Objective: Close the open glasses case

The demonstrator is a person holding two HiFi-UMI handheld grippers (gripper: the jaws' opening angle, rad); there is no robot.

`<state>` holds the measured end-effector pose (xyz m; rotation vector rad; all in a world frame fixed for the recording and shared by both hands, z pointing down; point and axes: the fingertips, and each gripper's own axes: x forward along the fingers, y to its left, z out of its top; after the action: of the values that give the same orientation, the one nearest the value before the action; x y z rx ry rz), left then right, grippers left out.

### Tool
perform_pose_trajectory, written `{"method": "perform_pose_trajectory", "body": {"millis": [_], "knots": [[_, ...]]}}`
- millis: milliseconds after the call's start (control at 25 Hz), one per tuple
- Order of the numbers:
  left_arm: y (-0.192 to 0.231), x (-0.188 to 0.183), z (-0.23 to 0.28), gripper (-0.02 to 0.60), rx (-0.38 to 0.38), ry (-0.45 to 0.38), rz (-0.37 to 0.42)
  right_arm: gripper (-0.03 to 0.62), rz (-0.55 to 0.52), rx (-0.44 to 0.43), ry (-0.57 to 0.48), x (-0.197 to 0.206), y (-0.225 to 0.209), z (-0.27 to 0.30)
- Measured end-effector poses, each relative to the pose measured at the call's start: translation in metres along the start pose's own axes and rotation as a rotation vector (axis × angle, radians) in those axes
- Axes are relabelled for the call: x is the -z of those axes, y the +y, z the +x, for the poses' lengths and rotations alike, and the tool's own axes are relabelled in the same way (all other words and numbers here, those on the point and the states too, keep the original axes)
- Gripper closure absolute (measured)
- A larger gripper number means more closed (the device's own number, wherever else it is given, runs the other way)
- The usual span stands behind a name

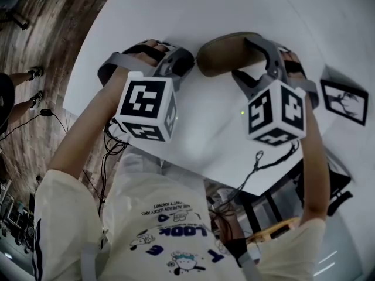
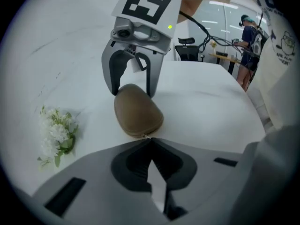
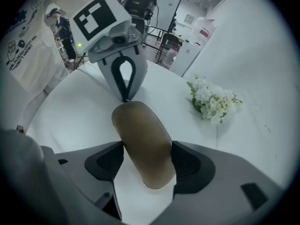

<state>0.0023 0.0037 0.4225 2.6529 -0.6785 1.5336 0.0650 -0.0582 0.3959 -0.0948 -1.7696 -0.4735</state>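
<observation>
A tan glasses case (image 1: pixel 225 54) lies on the white table (image 1: pixel 205 133) with its lid down. My right gripper (image 3: pixel 144 158) is shut on the case (image 3: pixel 143 139), one pad on each long side. In the left gripper view the same gripper (image 2: pixel 132 86) straddles the far end of the case (image 2: pixel 138 109). My left gripper (image 2: pixel 151 140) is shut, its tips right at the case's near end beside a small metal pull. Whether the pull is pinched I cannot tell. The right gripper view shows the left gripper (image 3: pixel 125 97) closed to a point at the case's far end.
A small bunch of white flowers (image 3: pixel 213 100) lies on the table beside the case, and it shows again as the flowers (image 2: pixel 56 132). A black-and-white marker card (image 1: pixel 345 101) sits at the right. The table edge runs close to my body; chairs and a person (image 2: pixel 248 46) stand beyond.
</observation>
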Motion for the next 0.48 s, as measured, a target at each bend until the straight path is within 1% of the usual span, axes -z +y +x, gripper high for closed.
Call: {"method": "perform_pose_trajectory", "body": {"millis": [120,240,480], "knots": [[-0.019,-0.011,0.001,0.584,0.013,-0.038,-0.057,0.279,0.041,-0.001,-0.002,-0.001,-0.003,0.001],[-0.029,-0.021,0.007,0.583,0.009,-0.057,-0.147,0.278,0.062,0.011,0.005,-0.001,-0.004,0.001],[-0.034,-0.037,0.018,0.583,-0.049,-0.048,-0.317,0.278,0.087,0.030,0.021,0.001,-0.002,0.002]]}}
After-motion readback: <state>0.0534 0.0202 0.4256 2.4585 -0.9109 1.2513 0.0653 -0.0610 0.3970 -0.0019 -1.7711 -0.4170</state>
